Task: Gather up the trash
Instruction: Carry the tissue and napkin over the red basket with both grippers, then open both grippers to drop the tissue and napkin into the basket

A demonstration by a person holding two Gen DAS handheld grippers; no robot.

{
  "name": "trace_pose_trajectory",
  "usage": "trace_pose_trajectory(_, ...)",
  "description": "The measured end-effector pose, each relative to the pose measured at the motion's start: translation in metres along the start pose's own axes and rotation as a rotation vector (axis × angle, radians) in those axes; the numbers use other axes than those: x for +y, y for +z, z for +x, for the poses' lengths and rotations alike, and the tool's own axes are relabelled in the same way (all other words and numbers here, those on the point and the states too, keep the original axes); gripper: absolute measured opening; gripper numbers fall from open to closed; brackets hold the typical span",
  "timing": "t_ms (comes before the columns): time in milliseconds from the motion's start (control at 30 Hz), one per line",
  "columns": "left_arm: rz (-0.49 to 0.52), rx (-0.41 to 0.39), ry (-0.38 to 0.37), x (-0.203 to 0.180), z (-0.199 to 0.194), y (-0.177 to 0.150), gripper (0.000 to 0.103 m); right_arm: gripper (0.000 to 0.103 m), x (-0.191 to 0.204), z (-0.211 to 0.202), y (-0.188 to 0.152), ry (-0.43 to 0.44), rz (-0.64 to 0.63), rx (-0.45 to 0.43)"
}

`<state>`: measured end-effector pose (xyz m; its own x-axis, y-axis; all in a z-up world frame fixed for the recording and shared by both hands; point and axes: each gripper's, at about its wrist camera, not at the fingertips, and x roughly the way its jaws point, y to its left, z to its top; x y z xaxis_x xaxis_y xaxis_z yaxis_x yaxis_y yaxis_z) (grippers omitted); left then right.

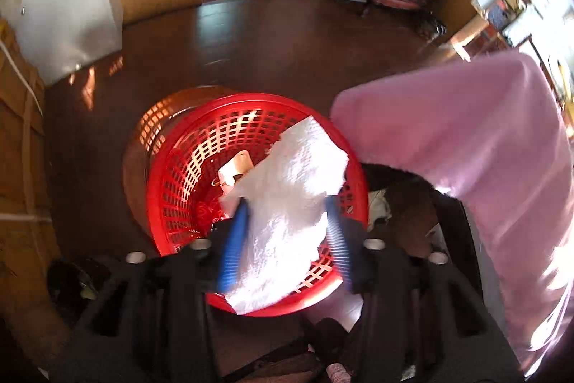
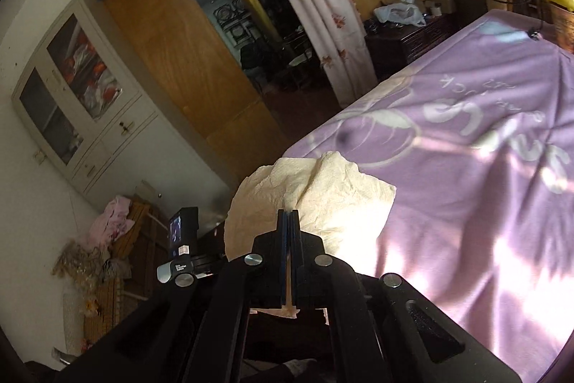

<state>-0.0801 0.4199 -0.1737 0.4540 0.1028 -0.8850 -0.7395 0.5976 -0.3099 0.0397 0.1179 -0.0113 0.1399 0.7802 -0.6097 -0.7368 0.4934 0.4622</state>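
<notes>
Left tongs (image 1: 287, 203) pointed steeply down over the red basket (image 1: 172, 182), blue ribbed fingers (image 1: 337, 239) spread wide. White paper towel (image 1: 290, 203) sat loose between them, embossed texture, crumpled, motion-blurred; couldn't tell if either finger touched it. It overlapped the basket mouth. Basket was round lattice plastic, standing on the dark wood floor (image 1: 269, 42). A tan scrap (image 1: 235, 169) lay inside on the basket bottom, next to something red that I couldn't identify.

Pink fleece blanket (image 1: 466, 131) hung just to the right of the basket.

Right tongs (image 2: 287, 214) were angled up and forward beside the bed, fingers pressed together, pinching a cream paper towel (image 2: 323, 192). Creased sheet, billowed above the tips, one torn edge poking out below the fingers. It was held in the air at the near edge of the purple blanket (image 2: 484, 203).

Blanket print was pale lettering, upside-down from my view, not readable. White glass-door cabinet (image 2: 79, 88) stood at left.
</notes>
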Motion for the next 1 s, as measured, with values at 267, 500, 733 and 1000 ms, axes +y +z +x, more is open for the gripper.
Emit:
trace_pose_trajectory(267, -0.081, -0.046, -0.002, 0.033, -0.017, 0.007, 0.076, 0.002, 0.042, 0.099, -0.002, 0.044, -0.062, 0.187)
trace_pose_trajectory(500, -0.145, -0.088, 0.037, 0.057, -0.032, 0.012, 0.083, 0.002, 0.058, 0.185, -0.016, 0.032, -0.101, 0.331)
trace_pose_trajectory(733, -0.171, -0.117, 0.048, 0.072, -0.043, 0.018, 0.086, 0.007, 0.065, 0.237, -0.021, 0.047, -0.088, 0.405)
trace_pose_trajectory(1000, -0.151, -0.109, 0.063, 0.062, -0.043, 0.019, 0.086, 0.032, 0.061, 0.225, -0.024, 0.036, -0.095, 0.36)
